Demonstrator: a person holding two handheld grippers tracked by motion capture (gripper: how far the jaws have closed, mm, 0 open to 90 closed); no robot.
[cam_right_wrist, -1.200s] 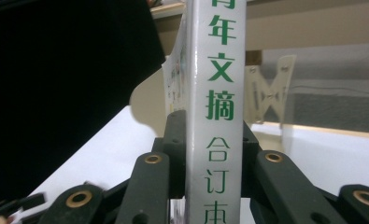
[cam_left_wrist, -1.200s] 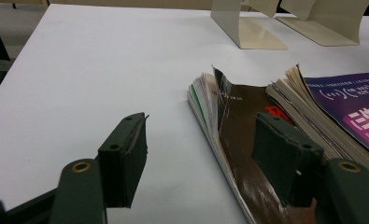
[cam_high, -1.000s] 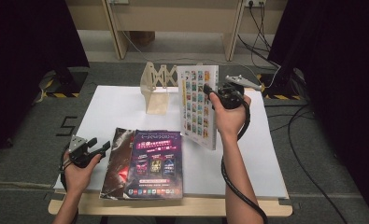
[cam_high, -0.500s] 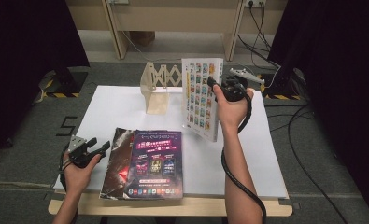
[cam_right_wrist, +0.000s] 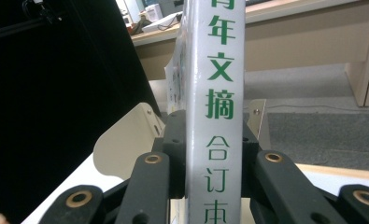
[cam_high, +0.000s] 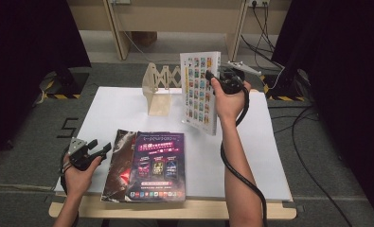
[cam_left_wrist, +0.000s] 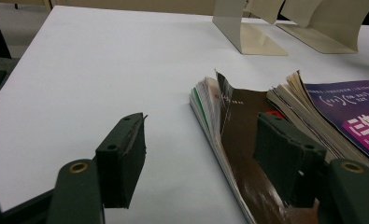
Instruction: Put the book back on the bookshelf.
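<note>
A thick white book (cam_high: 200, 92) with rows of small colourful cover pictures hangs upright above the table's far right part. My right gripper (cam_high: 212, 78) is shut on its spine edge. In the right gripper view the white spine (cam_right_wrist: 215, 107) with green characters stands between the jaws of the right gripper (cam_right_wrist: 210, 135). My left gripper (cam_high: 101, 146) rests open at the near left, its jaws of the left gripper (cam_left_wrist: 201, 149) pointing at a dark brown magazine (cam_left_wrist: 240, 126). A purple-covered magazine (cam_high: 158, 163) lies beside it.
A beige expandable book rack (cam_high: 158, 90) stands at the table's far middle, just left of the held book; its curved end plate (cam_right_wrist: 126, 135) shows behind the jaws. The white table top (cam_high: 270, 156) ends in a wooden front edge. Cables trail on the floor at right.
My right gripper has carried the white book farther from the person and slightly left, toward the rack, and stood it more upright. The left gripper and the magazines have not moved.
</note>
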